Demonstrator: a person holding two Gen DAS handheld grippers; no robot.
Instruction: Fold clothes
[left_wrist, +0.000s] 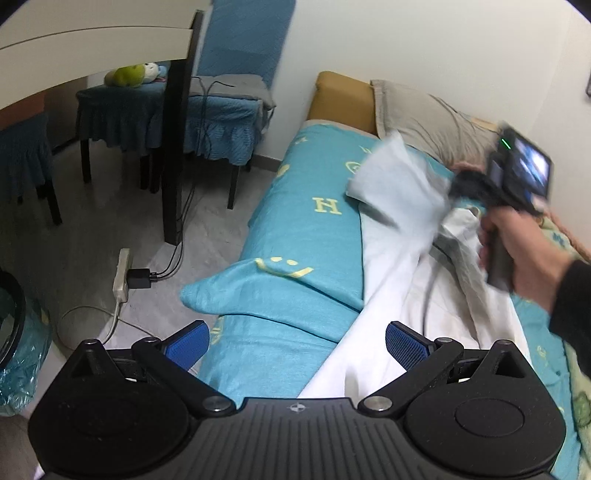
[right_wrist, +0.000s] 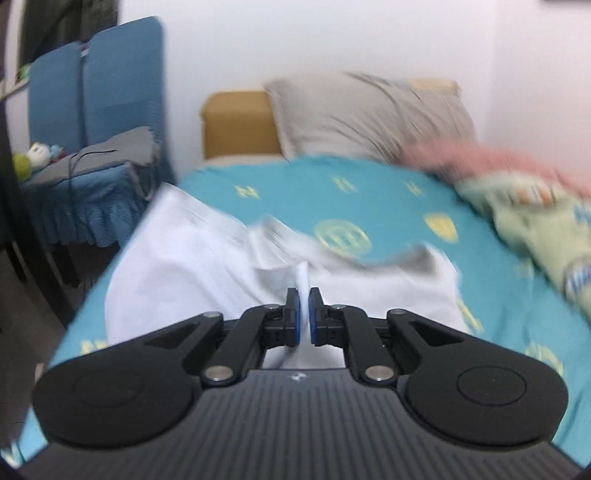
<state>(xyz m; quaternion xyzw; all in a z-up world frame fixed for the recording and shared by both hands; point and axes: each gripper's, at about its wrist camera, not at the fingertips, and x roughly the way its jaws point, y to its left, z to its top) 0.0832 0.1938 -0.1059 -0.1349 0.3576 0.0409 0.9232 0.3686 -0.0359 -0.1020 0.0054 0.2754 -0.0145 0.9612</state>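
A white garment of thin, limp cloth lies on a teal bedspread printed with pale yellow letters and smiley faces. The right gripper is clenched on a pinched fold of it, lifting one part, which is motion-blurred. The left gripper hangs released, blue ribbed pads spread wide over the garment's near edge. The fabric looks light, soft and floppy, best gripped at hems or corners. A grey pillow leans against the tan headboard.
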